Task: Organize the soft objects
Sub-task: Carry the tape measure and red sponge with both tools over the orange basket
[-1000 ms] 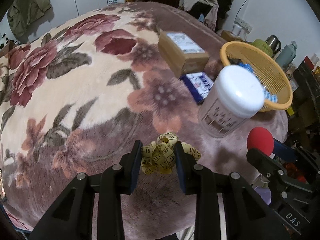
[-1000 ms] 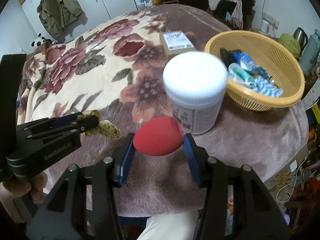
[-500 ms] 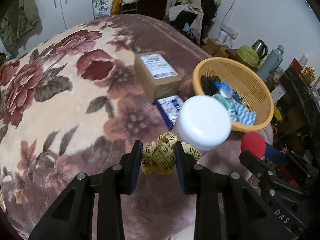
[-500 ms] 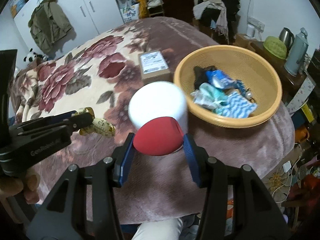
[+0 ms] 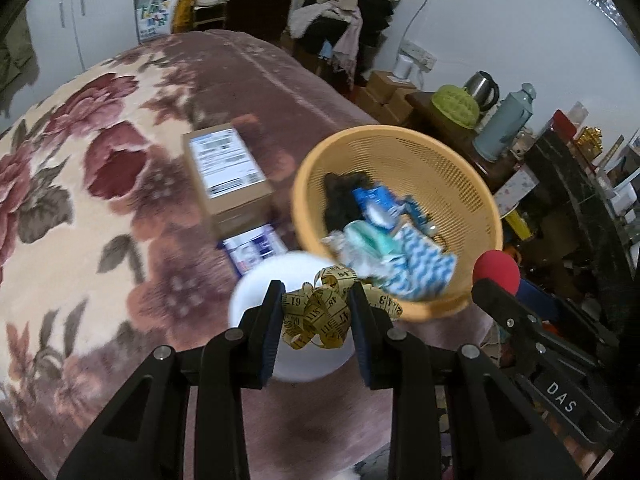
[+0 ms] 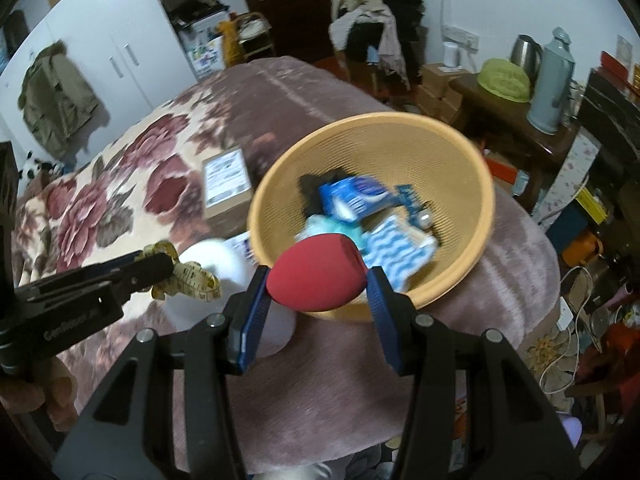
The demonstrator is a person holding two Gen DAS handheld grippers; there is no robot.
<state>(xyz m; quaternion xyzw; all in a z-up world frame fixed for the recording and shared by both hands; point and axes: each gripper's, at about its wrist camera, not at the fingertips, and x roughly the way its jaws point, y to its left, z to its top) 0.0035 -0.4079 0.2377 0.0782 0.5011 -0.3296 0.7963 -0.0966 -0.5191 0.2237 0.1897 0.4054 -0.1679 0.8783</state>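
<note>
A: What is the left tool (image 5: 316, 320) holding?

B: A yellow measuring tape (image 5: 320, 314), all scrunched in a loose bunch. The tool is squeezed in on it. The tape is light and floppy, so loops hang out the sides. I think pinching the middle of the bunch is best, or a loop could slip free

A: And the right tool (image 6: 318, 288)?

B: It holds a red sponge egg (image 6: 318, 276) by its fat middle. It looks squishy and very light, so a soft squeeze should do

A: Where are they?

B: Both are up in the air above the bed (image 5: 100, 240), near the yellow basket (image 6: 472, 184). The tape is over a white jar (image 5: 256, 300), beside the basket's near rim. The basket already has cloths and packets in it
</note>
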